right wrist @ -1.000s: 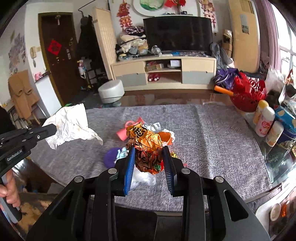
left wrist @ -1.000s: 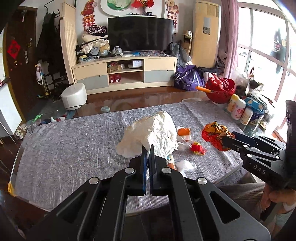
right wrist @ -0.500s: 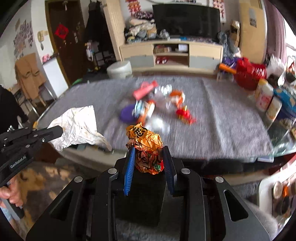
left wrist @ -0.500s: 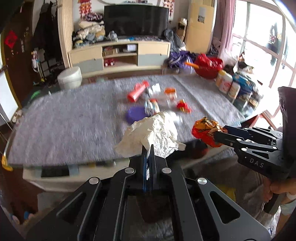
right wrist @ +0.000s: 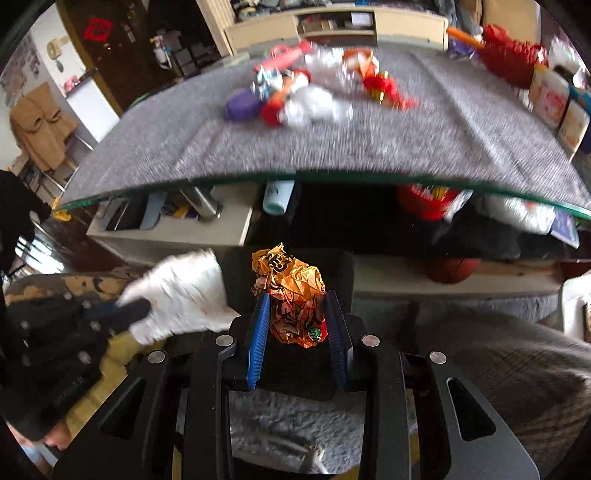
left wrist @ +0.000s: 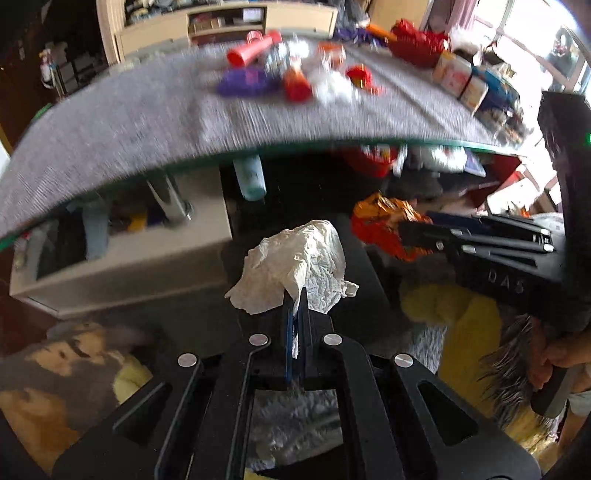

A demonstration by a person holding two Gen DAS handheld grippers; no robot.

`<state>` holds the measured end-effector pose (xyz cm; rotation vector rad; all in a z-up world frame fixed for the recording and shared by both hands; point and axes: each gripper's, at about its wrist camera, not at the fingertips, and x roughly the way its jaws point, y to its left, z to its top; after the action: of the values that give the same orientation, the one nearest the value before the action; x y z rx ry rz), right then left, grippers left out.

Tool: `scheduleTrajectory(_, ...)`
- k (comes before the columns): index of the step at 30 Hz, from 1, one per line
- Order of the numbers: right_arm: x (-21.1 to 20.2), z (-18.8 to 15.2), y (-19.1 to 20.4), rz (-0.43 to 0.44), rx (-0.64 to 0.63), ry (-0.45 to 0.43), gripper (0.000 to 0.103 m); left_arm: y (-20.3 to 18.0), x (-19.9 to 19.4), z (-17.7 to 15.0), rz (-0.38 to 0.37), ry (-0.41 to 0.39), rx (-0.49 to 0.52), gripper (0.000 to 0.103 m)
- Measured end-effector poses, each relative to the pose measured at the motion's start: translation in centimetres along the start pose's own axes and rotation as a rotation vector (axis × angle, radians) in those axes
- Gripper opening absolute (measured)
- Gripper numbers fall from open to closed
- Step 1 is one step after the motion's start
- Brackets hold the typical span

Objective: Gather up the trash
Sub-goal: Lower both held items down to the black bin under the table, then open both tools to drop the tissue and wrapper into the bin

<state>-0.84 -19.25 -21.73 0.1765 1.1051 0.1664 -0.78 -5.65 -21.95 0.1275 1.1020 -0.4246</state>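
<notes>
A crumpled white tissue (left wrist: 295,266) is pinched between the clenched jaws of the left gripper (left wrist: 294,314) — held below the near edge of the grey-covered table (left wrist: 147,122). To its right, a crumpled orange wrapper (right wrist: 291,295) is clamped in the right gripper (right wrist: 297,325). More litter (right wrist: 306,92) is left on the far tabletop — blurred.

1. A lived-in home living room.
2. At 12 o'clock, a long cream media cabinet (right wrist: 332,22) stands against the wall.
3. A grey-clothed glass tabletop (right wrist: 461,140) fills the middle.
4. At 9 o'clock, a tan coat (right wrist: 40,125) hangs.
</notes>
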Motion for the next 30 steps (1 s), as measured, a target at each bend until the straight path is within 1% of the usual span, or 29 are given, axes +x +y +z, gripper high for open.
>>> scheduleTrajectory(3,1.4,0.0,-0.2,0.009,0.021,0.038,0.031,0.1,1.3,-0.1,-0.011,0.034,-0.011,0.001)
scheduleTrajectory(6,2.5,0.1,-0.5,0.036,0.048,0.067,0.034,0.3,2.0,0.0,-0.021,0.052,-0.023,0.003)
scheduleTrajectory(7,2.7,0.2,-0.5,0.041,0.052,0.071,0.035,0.4,2.2,0.1,-0.02,0.058,-0.026,0.012)
scheduleTrajectory(8,2.9,0.3,-0.5,0.042,0.054,0.076,0.035,0.5,2.4,0.1,-0.02,0.061,-0.031,0.026)
scheduleTrajectory(9,3.1,0.4,-0.5,0.041,0.058,0.076,0.035,0.6,2.4,0.1,-0.019,0.061,-0.032,0.031)
scheduleTrajectory(10,3.2,0.5,-0.6,0.043,0.061,0.075,0.04,0.5,2.5,0.1,-0.016,0.061,-0.031,0.036)
scheduleTrajectory(11,3.3,0.6,-0.7,0.047,0.067,0.072,0.044,0.6,2.6,0.2,-0.014,0.063,-0.03,0.036)
scheduleTrajectory(12,3.2,0.7,-0.7,0.046,0.069,0.068,0.051,0.7,2.7,0.3,-0.016,0.066,-0.032,0.036)
scheduleTrajectory(14,2.9,1.0,-0.8,0.041,0.073,0.057,0.055,0.8,2.7,0.4,-0.017,0.067,-0.037,0.039)
scheduleTrajectory(15,2.6,1.2,-1.1,0.036,0.078,0.047,0.059,0.9,2.6,0.4,-0.015,0.065,-0.039,0.04)
scheduleTrajectory(16,2.4,1.5,-1.1,0.032,0.082,0.04,0.064,0.9,2.5,0.5,-0.013,0.064,-0.039,0.043)
scheduleTrajectory(19,1.2,2.2,-1.9,0.006,0.095,0.003,0.073,1.1,2.0,1.0,-0.007,0.051,-0.038,0.051)
scheduleTrajectory(22,-0.2,3.1,-2.7,-0.002,0.11,-0.036,0.077,1.0,1.2,1.8,-0.002,0.032,-0.031,0.056)
scheduleTrajectory(24,-1.5,3.9,-3.1,-0.002,0.117,-0.071,0.078,0.9,0.7,2.4,0.0,0.019,-0.025,0.06)
scheduleTrajectory(26,-2.4,4.7,-3.3,-0.007,0.113,-0.097,0.078,0.7,-0.1,3.1,0.005,-0.002,-0.015,0.07)
scheduleTrajectory(30,-4.3,6.8,-3.7,-0.031,0.095,-0.157,0.081,0.3,-1.8,4.7,0.017,-0.05,0.005,0.082)
